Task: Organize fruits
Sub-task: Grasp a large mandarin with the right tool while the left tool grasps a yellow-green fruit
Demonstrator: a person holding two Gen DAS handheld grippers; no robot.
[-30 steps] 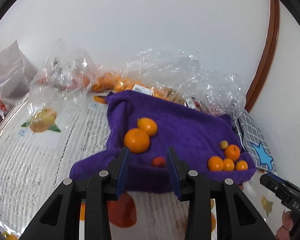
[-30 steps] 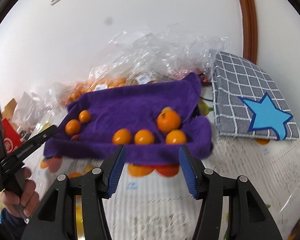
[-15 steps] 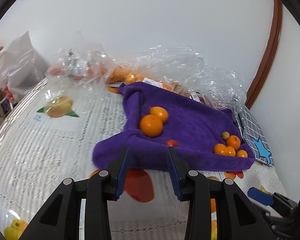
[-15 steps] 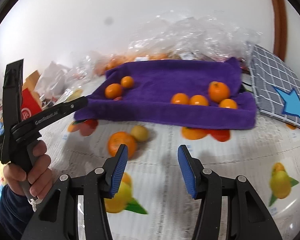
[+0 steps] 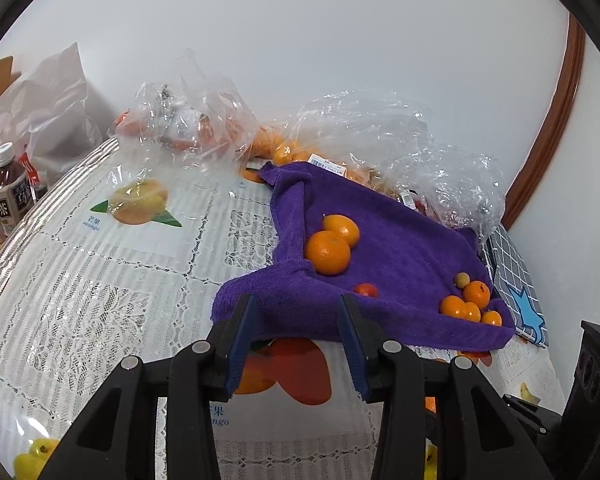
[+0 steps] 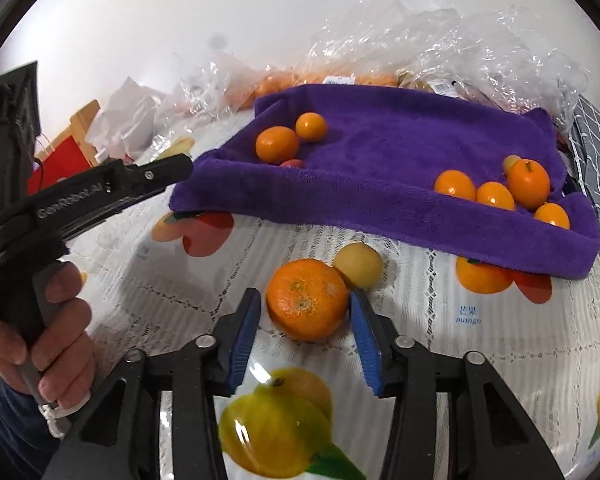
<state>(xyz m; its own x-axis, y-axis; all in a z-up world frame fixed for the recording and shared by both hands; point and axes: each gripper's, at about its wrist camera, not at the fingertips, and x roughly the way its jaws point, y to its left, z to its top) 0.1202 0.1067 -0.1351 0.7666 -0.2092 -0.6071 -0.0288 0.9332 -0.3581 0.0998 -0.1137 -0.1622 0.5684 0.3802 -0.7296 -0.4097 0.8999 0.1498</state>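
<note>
A purple towel (image 5: 392, 248) (image 6: 380, 160) lies on the table with two oranges (image 5: 328, 252) (image 6: 277, 144) at its left, a small red fruit (image 5: 366, 290), and a cluster of small oranges (image 5: 466, 304) (image 6: 496, 194) at its right. A large orange (image 6: 307, 298) and a yellow fruit (image 6: 358, 265) lie on the tablecloth in front of the towel. My right gripper (image 6: 305, 308) is open, its jaws on either side of the large orange. My left gripper (image 5: 296, 312) is open and empty at the towel's near edge; it shows at the left of the right wrist view (image 6: 172, 168).
Clear plastic bags (image 5: 196, 120) (image 6: 440, 40) holding fruit stand behind the towel by the wall. A grey checked cloth with a blue star (image 5: 516, 280) (image 6: 598, 148) lies right of the towel. A bottle (image 5: 10, 192) and a white bag (image 5: 48, 112) stand at the far left.
My right gripper has dropped and moved forward until its open jaws straddle the large orange. My left gripper has moved slightly closer to the towel's near edge and stays open.
</note>
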